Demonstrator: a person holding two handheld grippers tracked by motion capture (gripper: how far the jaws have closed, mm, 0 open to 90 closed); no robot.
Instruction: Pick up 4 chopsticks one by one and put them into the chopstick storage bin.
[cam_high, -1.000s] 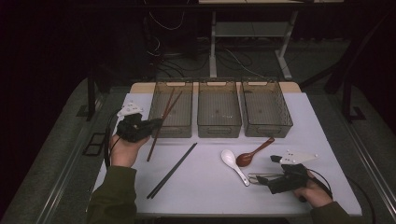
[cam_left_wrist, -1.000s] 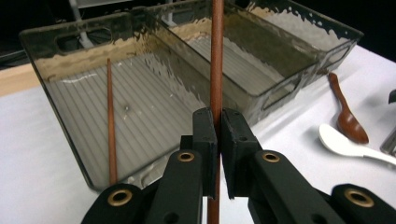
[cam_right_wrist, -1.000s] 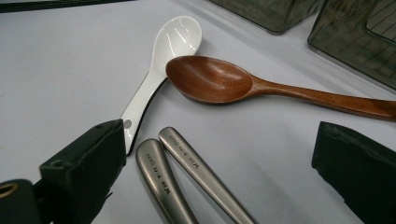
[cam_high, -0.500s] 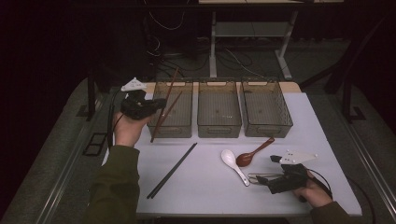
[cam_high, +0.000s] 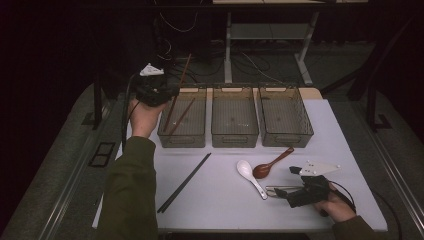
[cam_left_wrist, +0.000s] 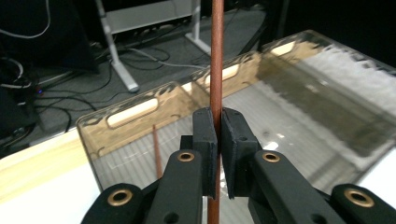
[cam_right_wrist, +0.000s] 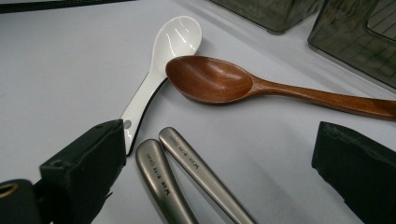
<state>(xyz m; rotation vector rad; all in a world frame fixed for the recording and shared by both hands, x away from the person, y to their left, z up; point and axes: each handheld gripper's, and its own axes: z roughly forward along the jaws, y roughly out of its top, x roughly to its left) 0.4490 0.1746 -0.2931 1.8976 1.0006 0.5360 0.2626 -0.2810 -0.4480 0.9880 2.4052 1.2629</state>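
A: How many bins (cam_high: 235, 116) sit at twelve o'clock on the table?
B: Three. Two brown chopsticks (cam_high: 176, 105) are over at ten o'clock.
A: And spoons?
B: One white spoon (cam_high: 250, 176), one wooden spoon (cam_high: 270, 164), plus two metal handles (cam_right_wrist: 187, 179) and a black pair of chopsticks (cam_high: 184, 182).

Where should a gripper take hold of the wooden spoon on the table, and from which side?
Probably the handle of the wooden spoon, near its middle, from above. It lies flat and straight with bare table on both sides, while its bowl touches the white spoon. The jaws should stand across the handle.
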